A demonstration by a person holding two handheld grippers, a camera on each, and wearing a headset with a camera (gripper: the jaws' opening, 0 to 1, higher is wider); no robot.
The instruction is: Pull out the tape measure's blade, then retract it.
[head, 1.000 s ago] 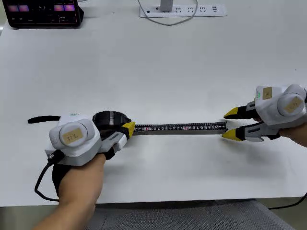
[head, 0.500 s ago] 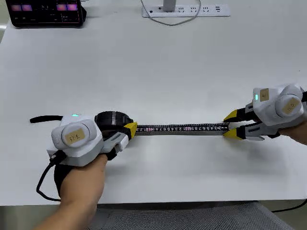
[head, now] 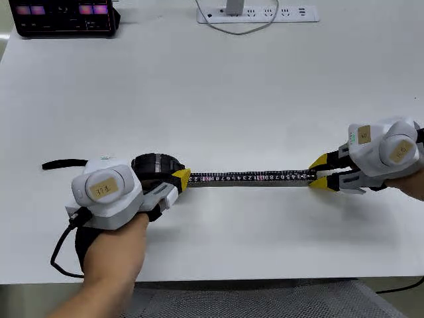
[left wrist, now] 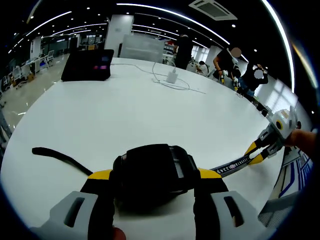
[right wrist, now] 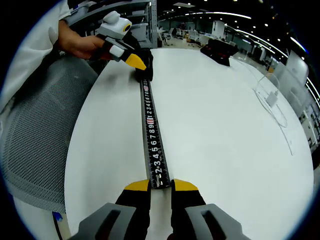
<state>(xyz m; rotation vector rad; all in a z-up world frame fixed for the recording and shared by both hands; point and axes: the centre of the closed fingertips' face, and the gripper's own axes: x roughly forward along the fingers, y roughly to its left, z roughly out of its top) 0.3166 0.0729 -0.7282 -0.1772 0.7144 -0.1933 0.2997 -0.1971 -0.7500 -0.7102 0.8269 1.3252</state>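
The left gripper (left wrist: 155, 175) has its jaws spread wide and pressed against both sides of the case (head: 152, 164), which sits on the table (head: 232, 99). A black strap (head: 63, 163) trails off the case on the side away from the blade. The blade (head: 248, 177) runs out from the case's mouth in a straight line, low over the table, with its printed numbers facing up. At the end far from the case, the right gripper (head: 318, 173) has its jaws almost together, pinching the blade's tip between the yellow pads.

This looks like the pull-out step, with a good length already drawn — whether more is meant to come out cannot be told. The retract is likely next. That calls for the right gripper to walk the tip back toward the case in line with the blade rather than let it snap, while the left gripper keeps the case from sliding or twisting.
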